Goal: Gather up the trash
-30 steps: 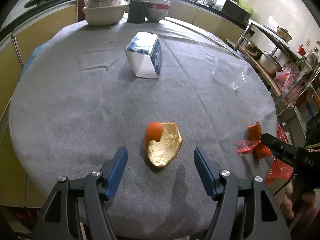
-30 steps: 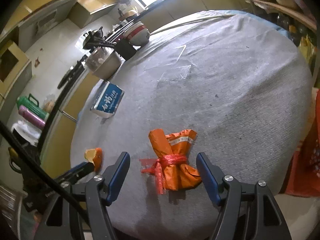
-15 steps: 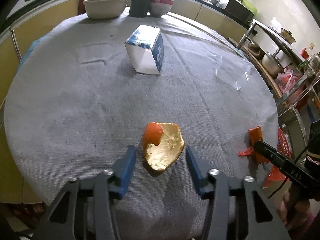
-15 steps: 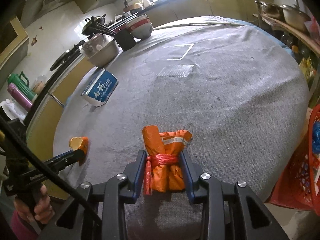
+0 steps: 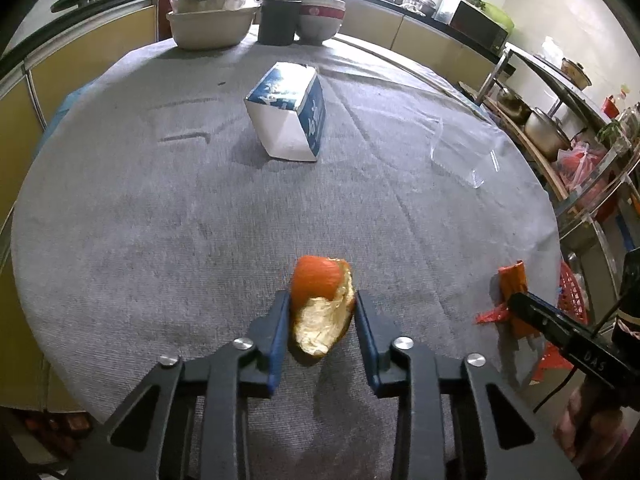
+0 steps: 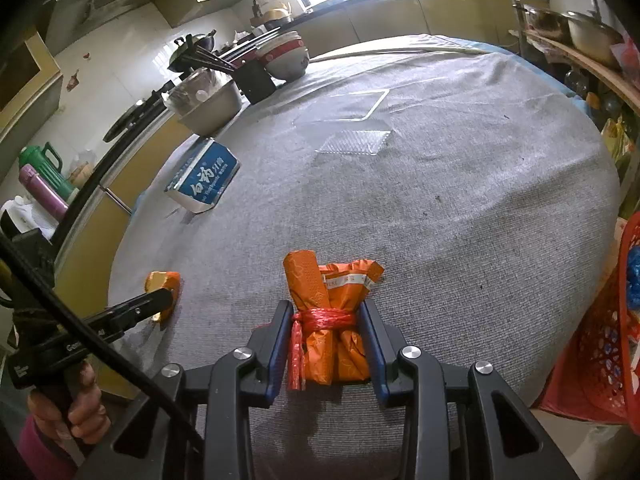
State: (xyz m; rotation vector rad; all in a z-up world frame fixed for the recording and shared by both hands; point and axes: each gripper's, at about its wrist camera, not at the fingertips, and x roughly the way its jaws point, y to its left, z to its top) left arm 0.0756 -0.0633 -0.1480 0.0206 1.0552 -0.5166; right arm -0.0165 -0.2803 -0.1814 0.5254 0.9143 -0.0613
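Observation:
An orange peel (image 5: 318,280) lies near the front edge of the grey-clothed round table (image 5: 160,220). My left gripper (image 5: 322,298) is closing on it, and both blue pads touch its sides. In the right wrist view the same peel (image 6: 162,280) shows at the left under that gripper's tip. An orange wrapper bundle (image 6: 320,280) tied with red string sits by the table's front edge. My right gripper (image 6: 326,308) is shut on it at the string. The left wrist view shows that bundle (image 5: 512,276) at the far right.
A blue and white carton (image 5: 288,120) lies on its side mid-table. A clear plastic tray (image 6: 352,140) lies beyond it. Bowls (image 5: 212,28) and a black cup (image 5: 278,22) line the far edge. A red basket (image 6: 600,340) stands beside the table at the right.
Both grippers went from wide open to closed: the left one's pads came in onto the orange peel, the right one's onto the orange bundle. Neither object has left the table.

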